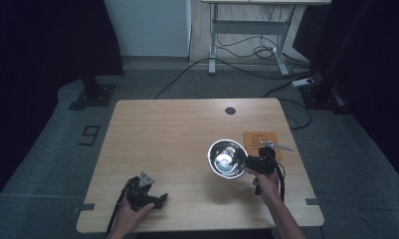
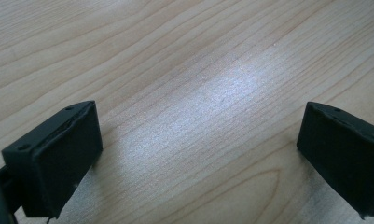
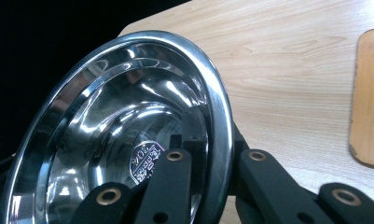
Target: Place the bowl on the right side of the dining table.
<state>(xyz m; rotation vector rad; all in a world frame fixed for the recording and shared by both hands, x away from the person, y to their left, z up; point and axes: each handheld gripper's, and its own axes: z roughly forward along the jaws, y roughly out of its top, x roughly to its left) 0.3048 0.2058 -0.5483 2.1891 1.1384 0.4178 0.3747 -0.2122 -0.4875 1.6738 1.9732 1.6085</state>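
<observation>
Beside the orange mat (image 1: 261, 144), the right tool (image 1: 252, 164) clenches the steel bowl's (image 1: 227, 158) rim, bowl tilted; left tool (image 1: 149, 198) released, farther off.

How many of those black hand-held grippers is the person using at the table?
2. The left hand-held gripper rests low over the table's near-left part, jaws apart with nothing between them. The right hand-held gripper is at the near right, clamped on the rim of a shiny metal bowl.
</observation>
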